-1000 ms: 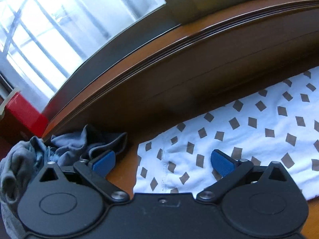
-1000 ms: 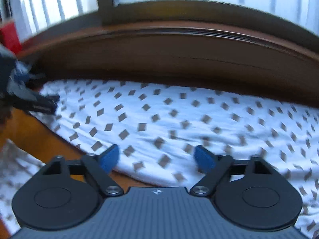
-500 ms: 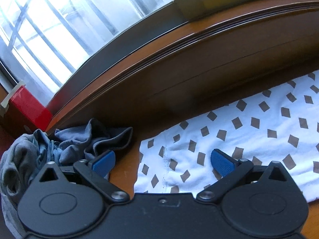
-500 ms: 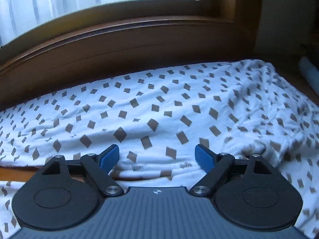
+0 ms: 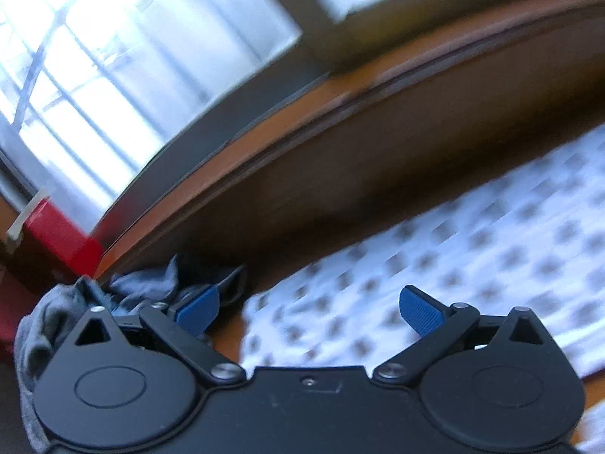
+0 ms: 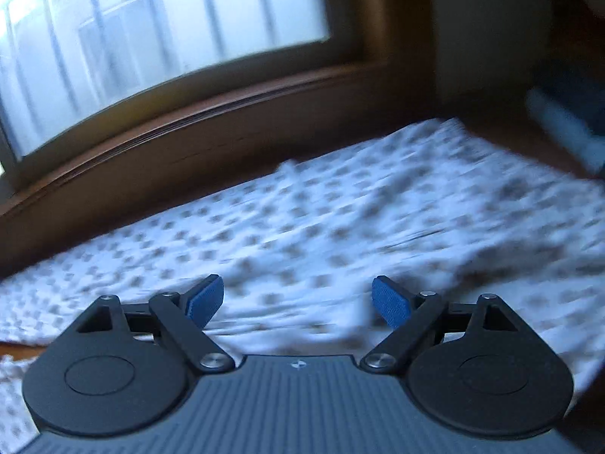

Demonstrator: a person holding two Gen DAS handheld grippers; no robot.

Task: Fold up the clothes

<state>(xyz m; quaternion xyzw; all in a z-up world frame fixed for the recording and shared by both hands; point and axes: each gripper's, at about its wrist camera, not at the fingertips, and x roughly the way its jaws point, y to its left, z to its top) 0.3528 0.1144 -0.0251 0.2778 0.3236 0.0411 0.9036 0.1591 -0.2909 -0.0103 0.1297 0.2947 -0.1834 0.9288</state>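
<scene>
A white garment with brown diamond print [image 5: 472,249] lies spread on a wooden surface below a window sill; it also fills the right wrist view [image 6: 340,227]. Both views are motion-blurred. My left gripper [image 5: 308,308] is open and empty, hovering over the garment's left end, its left finger in front of a crumpled grey garment [image 5: 147,287]. My right gripper [image 6: 297,299] is open and empty, just above the patterned garment near its right part.
A dark wooden sill and window frame [image 5: 340,113] run along the back. A red box [image 5: 56,238] stands at the far left. A pale, blurred object [image 6: 567,128] lies at the right beyond the garment. Bare wood [image 5: 227,333] shows between the two garments.
Both grippers are moving and the views have blurred. The left view has tilted and shifted slightly; the right gripper has swung further right along the garment. Both jaws stay open.
</scene>
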